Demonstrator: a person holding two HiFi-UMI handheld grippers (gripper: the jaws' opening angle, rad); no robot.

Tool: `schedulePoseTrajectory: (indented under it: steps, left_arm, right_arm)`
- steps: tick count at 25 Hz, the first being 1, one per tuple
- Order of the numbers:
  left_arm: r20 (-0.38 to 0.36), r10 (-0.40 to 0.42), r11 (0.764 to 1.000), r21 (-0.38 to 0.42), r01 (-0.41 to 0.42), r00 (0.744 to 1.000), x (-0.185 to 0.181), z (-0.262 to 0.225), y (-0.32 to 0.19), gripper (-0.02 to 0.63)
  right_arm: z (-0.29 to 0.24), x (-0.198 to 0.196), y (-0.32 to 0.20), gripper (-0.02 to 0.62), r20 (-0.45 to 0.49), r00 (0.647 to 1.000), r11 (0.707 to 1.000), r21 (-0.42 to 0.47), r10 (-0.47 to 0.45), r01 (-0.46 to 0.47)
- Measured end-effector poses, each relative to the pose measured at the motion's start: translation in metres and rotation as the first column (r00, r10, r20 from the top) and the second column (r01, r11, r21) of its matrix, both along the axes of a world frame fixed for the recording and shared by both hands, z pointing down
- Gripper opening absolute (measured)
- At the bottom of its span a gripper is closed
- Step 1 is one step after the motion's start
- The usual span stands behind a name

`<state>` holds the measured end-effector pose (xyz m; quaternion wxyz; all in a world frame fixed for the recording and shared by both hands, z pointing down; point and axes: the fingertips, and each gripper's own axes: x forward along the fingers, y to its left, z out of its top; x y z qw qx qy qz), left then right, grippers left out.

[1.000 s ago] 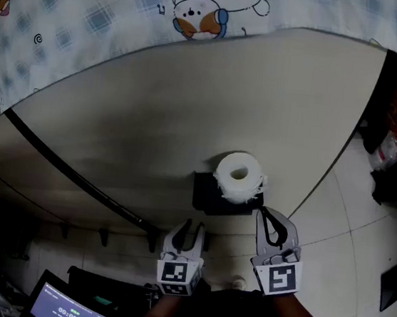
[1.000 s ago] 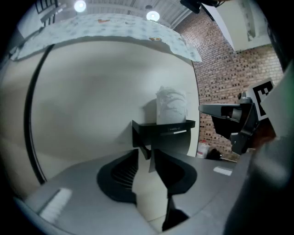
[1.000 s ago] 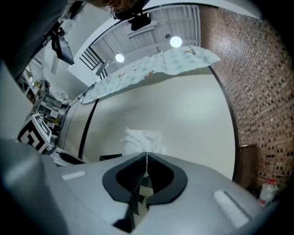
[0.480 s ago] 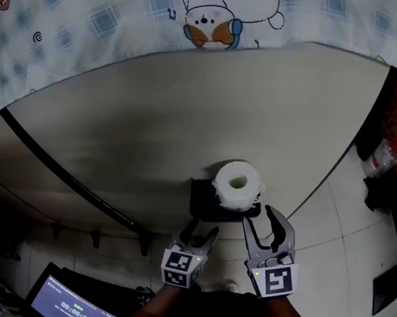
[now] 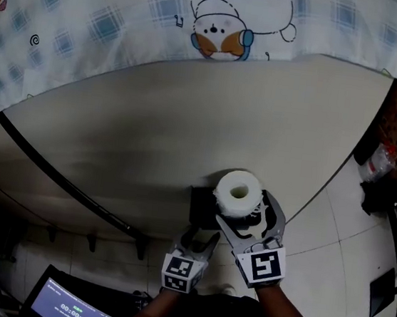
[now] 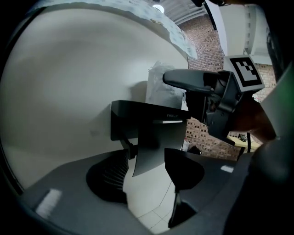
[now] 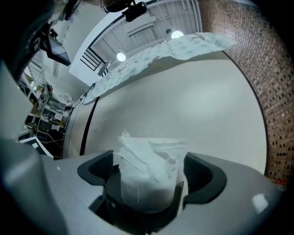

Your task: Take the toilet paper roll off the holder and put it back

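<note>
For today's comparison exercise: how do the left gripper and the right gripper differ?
The right gripper flanks the toilet paper roll, jaws opening, pads off it; the left gripper stands open, gripping nothing. The right gripper reaches the roll; the left gripper sits at the lower edge of the black holder. Both aim toward that holder.

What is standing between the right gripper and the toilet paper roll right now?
Nothing visible. The toilet paper roll already stands between the jaws of the right gripper, which are opening. It sits upright on the black holder, and both pads are clear of its sides.
</note>
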<state>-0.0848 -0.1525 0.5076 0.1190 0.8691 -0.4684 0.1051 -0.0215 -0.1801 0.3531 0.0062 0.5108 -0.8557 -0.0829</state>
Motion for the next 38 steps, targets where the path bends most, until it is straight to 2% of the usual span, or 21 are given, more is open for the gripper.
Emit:
schedulePoseTrajectory:
  steps: [7,13,19,25,30,31,36,38]
  left_arm:
    - [0.018,0.011,1.0,-0.005,-0.011,1.0,0.003,0.003,-0.004,0.272]
    - [0.022,0.008,1.0,-0.004,-0.007,1.0,0.002,0.003,-0.006,0.27]
    - [0.016,-0.001,1.0,-0.007,0.001,1.0,0.003,0.003,-0.005,0.268]
    - [0.025,-0.011,1.0,-0.009,0.011,1.0,0.002,0.003,-0.004,0.259]
    - [0.034,-0.01,1.0,-0.015,0.011,0.999,0.001,0.001,0.004,0.248]
    - [0.037,-0.008,1.0,-0.016,0.009,0.999,0.002,0.001,0.006,0.224]
    - [0.056,-0.014,1.0,-0.023,0.016,0.998,0.002,0.0,0.013,0.219]
    - [0.063,-0.03,0.999,-0.025,0.032,0.998,-0.002,-0.001,0.015,0.194]
  right_arm:
    - [0.004,-0.006,-0.02,0.469,0.015,1.0,1.0,-0.021,-0.004,0.005]
    - [0.001,-0.003,-0.019,0.437,0.031,0.999,1.0,-0.027,-0.013,0.014]
    - [-0.024,0.008,-0.008,0.436,0.106,0.994,0.999,0.04,-0.018,0.014]
    - [-0.037,0.037,0.007,0.436,0.14,0.989,0.995,0.083,0.045,-0.057]
    - [-0.031,0.064,0.009,0.436,0.144,0.983,0.99,0.069,0.111,-0.122]
    - [-0.03,0.069,0.01,0.436,0.144,0.982,0.989,0.067,0.121,-0.131]
    - [-0.026,0.087,0.013,0.436,0.149,0.976,0.984,0.063,0.157,-0.168]
    - [-0.02,0.092,0.013,0.436,0.143,0.975,0.983,0.049,0.169,-0.177]
